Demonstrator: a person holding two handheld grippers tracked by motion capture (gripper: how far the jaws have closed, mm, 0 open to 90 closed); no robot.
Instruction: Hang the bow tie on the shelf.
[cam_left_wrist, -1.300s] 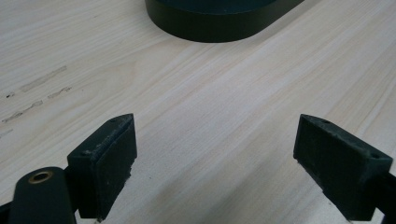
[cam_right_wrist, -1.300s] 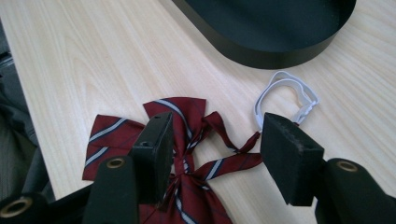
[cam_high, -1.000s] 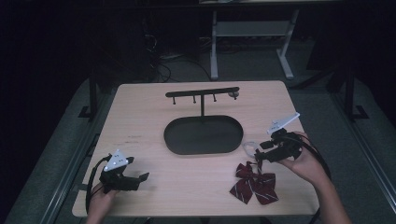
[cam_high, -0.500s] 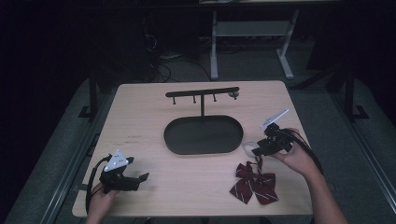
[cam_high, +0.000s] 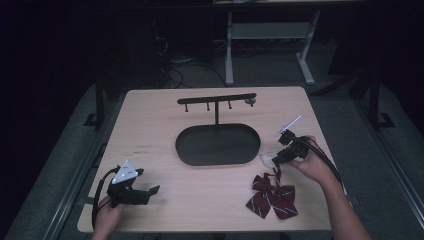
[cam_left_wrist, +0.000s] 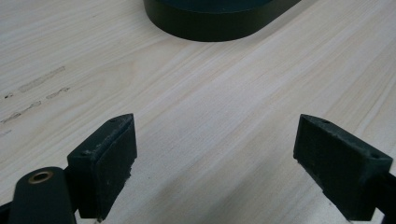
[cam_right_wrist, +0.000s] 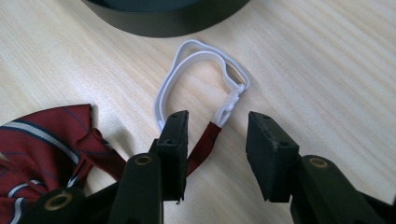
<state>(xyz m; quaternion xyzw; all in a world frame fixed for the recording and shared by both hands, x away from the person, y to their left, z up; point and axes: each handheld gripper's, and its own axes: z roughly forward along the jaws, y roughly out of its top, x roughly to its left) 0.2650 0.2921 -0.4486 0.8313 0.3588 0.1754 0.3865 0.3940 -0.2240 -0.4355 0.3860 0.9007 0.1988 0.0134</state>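
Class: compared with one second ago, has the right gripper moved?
Yes. The right gripper has moved left toward the black oval tray, closing on the bow tie's white strap.

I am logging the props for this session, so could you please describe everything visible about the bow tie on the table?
The bow tie is dark red fabric with thin white and dark stripes, lying flat and slightly rumpled on the wooden table, near its front right edge. A red strap runs from it to a white plastic clasp and a white elastic loop, which lies beside the black oval tray. The right gripper is open, its jaws straddling the strap.
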